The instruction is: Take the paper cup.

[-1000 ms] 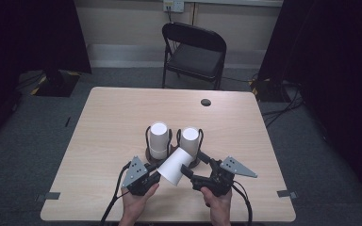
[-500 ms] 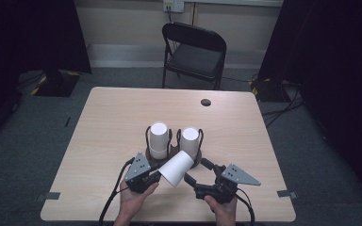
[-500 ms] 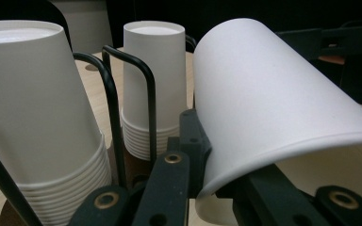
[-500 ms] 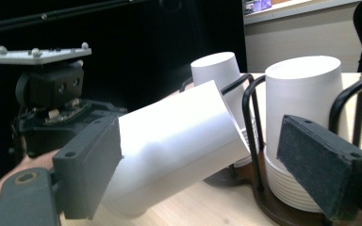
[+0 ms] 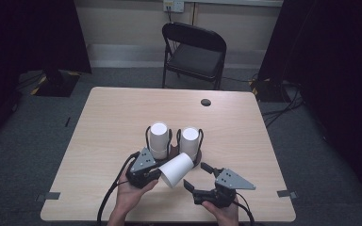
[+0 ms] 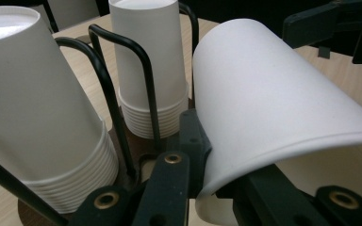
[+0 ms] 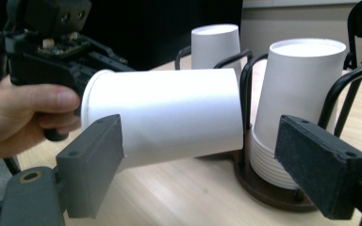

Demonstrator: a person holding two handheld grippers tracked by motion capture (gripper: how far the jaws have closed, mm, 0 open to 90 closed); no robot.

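Right gripper (image 5: 199, 176) fingers wide apart, just been closing, nothing gripped, cup (image 5: 176, 169) lying sideways beyond them. Left gripper (image 5: 156, 172) pinches cup rim tight, cup held above worktop (image 5: 108, 122). Behind: two cup stacks (image 5: 159, 139) in rack (image 5: 173, 150). Advice: keep rim grip gentle, right fingers take the body squarely.

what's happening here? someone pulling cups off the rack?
A person at the table works a claw in each hand. The left claw is shut on the rim of a single white paper cup, holding it on its side, off the table, in front of a dark wire cup holder. The holder carries two stacks of upside-down cups. The right claw holds nothing; its jaws stand wide, just beside the cup, and have just been closing a little.
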